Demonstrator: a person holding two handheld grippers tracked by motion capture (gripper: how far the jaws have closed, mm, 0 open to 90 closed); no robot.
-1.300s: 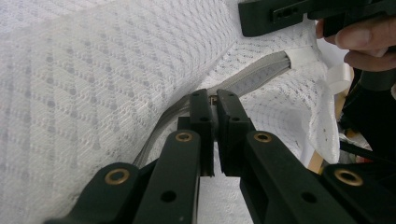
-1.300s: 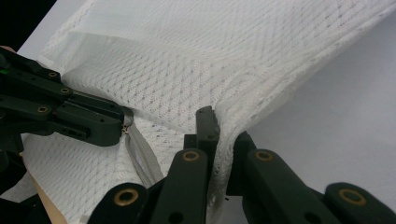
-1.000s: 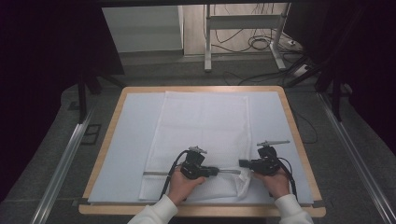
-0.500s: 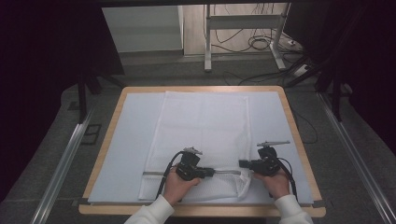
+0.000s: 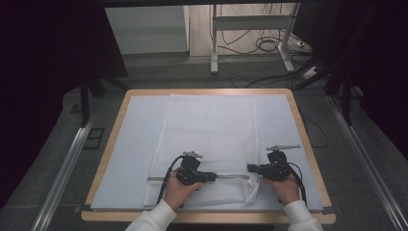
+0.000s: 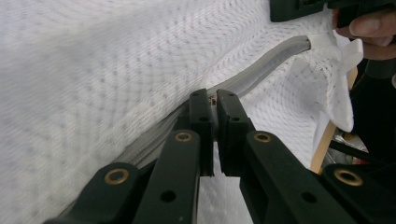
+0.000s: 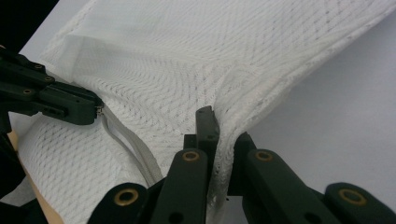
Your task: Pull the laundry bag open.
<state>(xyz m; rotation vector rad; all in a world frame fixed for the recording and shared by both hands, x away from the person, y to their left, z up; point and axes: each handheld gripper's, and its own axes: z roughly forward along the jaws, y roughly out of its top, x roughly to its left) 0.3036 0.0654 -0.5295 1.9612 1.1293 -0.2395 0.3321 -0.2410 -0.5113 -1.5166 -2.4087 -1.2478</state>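
A: Mesh bag, white, flat on the counter, centre of the high view. Long axis runs from the near edge up toward the top of the frame.

B: Zipper?

A: Grey zipper crosses the bag's lower end, left to right in the high view. In the left gripper view it runs from the lower left up to the upper right.

B: Left gripper?

A: Left gripper sits low centre of the high view, pointing right along the zipper. Its own view has the jaws nearly together with a small metal piece, likely the zipper pull, pinched at the tips. Too small to be sure.

B: Right one?

A: Right gripper is lower right, pointing left at the bag's right edge. Its own view shows the jaws clamped on a bunched fold of mesh, which is lifted into a ridge there. The left gripper shows at mid-left of that view, tip at the zipper.

B: Surroundings?

A: Pale sheet over a wood-rimmed counter. A hand on each gripper, white sleeves at the bottom edge. Cables on the floor beyond, top of frame.
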